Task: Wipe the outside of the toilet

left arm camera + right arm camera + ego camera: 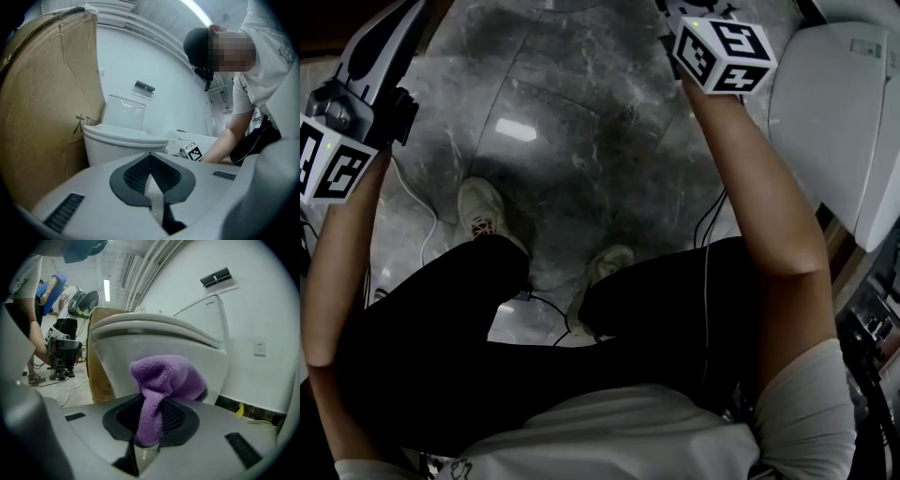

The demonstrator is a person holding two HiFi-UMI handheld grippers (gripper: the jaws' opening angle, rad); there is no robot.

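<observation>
Fingers (180, 414) of our right gripper (151, 420) pinch a purple cloth (164, 378), which bunches up above them and hangs down between the dark pads. Our left gripper (151, 164) has its fingers (133, 174) pressed together with nothing between them. We hold both out in front of us above a grey marble floor (581, 122), with our black trouser legs (487, 319) and pale shoes (483, 211) below.

Just beyond the cloth stands the white toilet (140, 362), its lid down. The cloth sits close in front of the outside wall of the bowl, and we cannot tell whether it touches. In the head view the toilet lies at the right edge, beside our right forearm. Behind the bowl rises the tank (206, 315), set against a white wall with a socket (258, 348). A tall cardboard box (99, 376) stands right beside the toilet. Farthest off, past the box, we see a round fan (86, 302).
</observation>
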